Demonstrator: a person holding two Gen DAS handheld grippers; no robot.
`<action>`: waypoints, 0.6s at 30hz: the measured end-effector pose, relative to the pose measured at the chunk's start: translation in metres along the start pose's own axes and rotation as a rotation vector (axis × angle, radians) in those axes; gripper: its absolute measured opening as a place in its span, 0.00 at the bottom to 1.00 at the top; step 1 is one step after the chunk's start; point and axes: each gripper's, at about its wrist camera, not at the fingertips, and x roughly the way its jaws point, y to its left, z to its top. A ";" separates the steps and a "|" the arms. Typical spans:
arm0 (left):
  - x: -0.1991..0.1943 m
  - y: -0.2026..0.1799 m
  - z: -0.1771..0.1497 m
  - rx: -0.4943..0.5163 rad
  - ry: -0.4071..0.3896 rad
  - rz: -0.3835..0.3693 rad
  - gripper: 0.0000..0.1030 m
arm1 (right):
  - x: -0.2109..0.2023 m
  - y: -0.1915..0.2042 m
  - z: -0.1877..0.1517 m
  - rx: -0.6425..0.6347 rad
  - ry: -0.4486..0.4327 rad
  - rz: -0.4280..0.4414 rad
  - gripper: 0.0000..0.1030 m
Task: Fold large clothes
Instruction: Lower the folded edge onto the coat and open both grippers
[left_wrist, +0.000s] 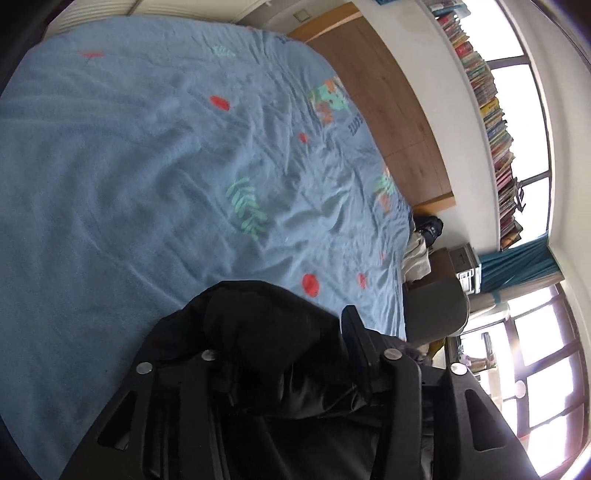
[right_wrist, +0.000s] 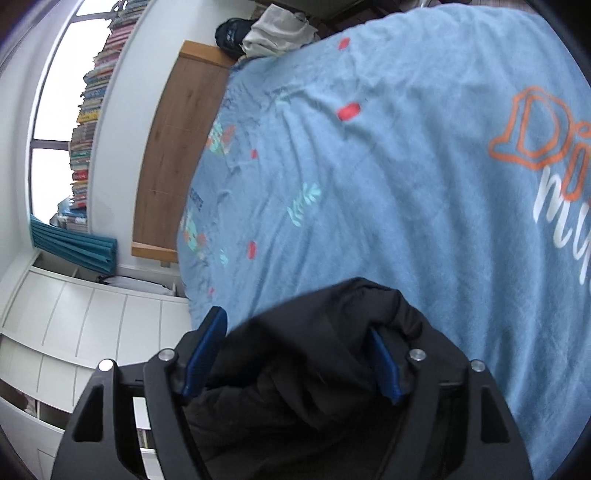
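**Garment Release on Bed**

Over the bed (left_wrist: 129, 166), both claws stand released with the black garment (right_wrist: 314, 350) bunched loosely between their jaws. Left claw (left_wrist: 280, 339) and right claw (right_wrist: 299, 354) are parted. Judged step: laying down. Next: withdraw, then regrip an edge for folding.

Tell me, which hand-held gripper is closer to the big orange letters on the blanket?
Right, most likely. The right hand-held gripper has the orange letters just ahead, off to one side; the left hand-held gripper sees none nearby.
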 end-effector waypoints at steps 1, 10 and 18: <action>-0.005 -0.004 0.003 -0.003 -0.008 -0.002 0.50 | -0.008 0.006 0.003 -0.012 -0.018 0.000 0.71; -0.071 -0.039 0.011 0.029 -0.135 0.023 0.74 | -0.075 0.043 -0.011 -0.146 -0.027 0.009 0.75; -0.128 -0.085 -0.050 0.318 -0.140 0.237 0.76 | -0.130 0.063 -0.090 -0.371 0.048 -0.032 0.75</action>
